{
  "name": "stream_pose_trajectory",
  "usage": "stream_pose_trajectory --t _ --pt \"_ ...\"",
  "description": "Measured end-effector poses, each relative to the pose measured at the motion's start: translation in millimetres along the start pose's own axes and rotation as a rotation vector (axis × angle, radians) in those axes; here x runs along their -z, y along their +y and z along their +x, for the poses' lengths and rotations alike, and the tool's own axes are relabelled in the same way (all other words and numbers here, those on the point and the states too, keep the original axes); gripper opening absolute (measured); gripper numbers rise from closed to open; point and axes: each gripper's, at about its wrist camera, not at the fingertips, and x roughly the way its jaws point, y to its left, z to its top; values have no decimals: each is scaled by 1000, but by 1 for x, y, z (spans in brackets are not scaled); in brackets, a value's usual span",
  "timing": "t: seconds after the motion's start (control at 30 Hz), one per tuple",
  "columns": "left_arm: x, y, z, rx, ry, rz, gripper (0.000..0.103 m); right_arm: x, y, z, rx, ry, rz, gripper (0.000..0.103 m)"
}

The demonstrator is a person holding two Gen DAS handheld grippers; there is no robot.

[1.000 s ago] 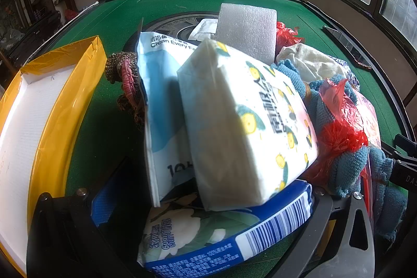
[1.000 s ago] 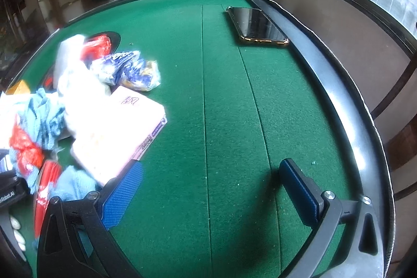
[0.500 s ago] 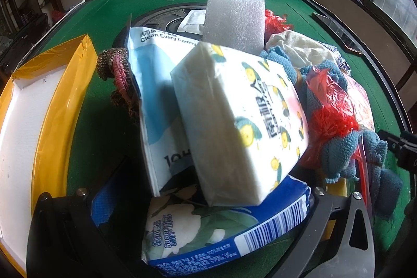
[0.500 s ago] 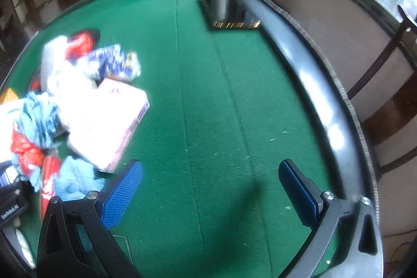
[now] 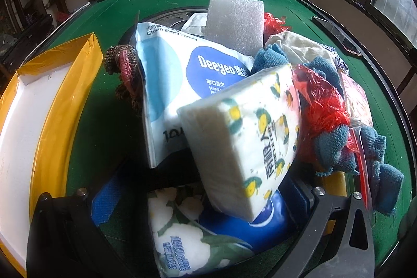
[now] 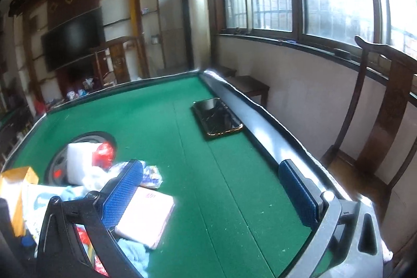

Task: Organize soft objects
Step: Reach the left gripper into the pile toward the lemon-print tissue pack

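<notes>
Soft objects lie heaped on the green bench (image 5: 109, 121), filling the middle of the left wrist view. Nearest the camera, a floral tissue pack (image 5: 182, 233) sits between the jaws of the left gripper (image 5: 200, 202), which stand apart on either side of it; whether the pads actually press it I cannot tell. A lemon-print tissue pack (image 5: 245, 132) leans tilted on top of it, and behind that, toward 11 o'clock, stands a blue-and-white wet-wipe pack (image 5: 177, 69). At 12 o'clock a grey foam block (image 5: 234, 20) stands upright. At 3 o'clock, blue knitted cloth (image 5: 336, 147) is tangled with red crinkled plastic (image 5: 320, 100). A brown and red scrubby thing (image 5: 125, 67) lies at 10 o'clock, touching the wet-wipe pack. Along the 9 o'clock edge is a yellow-rimmed tray (image 5: 67, 100) with a white floor.

The right gripper (image 6: 211, 189) is raised and tilted up toward the room, its jaws wide apart and holding nothing. Below it at 7 o'clock lies a pink tissue pack (image 6: 146, 218) at the edge of the heap. A dark phone (image 6: 217, 117) rests at 12 o'clock beside the bench rail.
</notes>
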Motion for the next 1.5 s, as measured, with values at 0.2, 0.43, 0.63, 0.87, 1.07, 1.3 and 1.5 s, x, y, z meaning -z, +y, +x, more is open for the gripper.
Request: stream_pose_trajectory --t 0.2,0.43,0.63,0.87,1.07,1.3,1.5 --pt "4 2 -5 8 5 8 103 6 7 1 48 -14 -16 102" --pt "5 7 -7 14 9 9 103 10 2 2 67 -21 -30 102" --pt "4 7 -8 18 12 20 103 12 7 2 72 -18 -50 102" --pt "5 7 -8 17 10 20 103 14 9 4 81 -8 -63 102" --pt "4 7 -8 17 11 21 103 15 13 6 78 1 -76 102" --pt "4 7 -8 18 11 21 103 16 16 3 76 -11 -88 102" --pt "4 8 -8 18 11 21 103 16 19 -2 102 -50 -101 102"
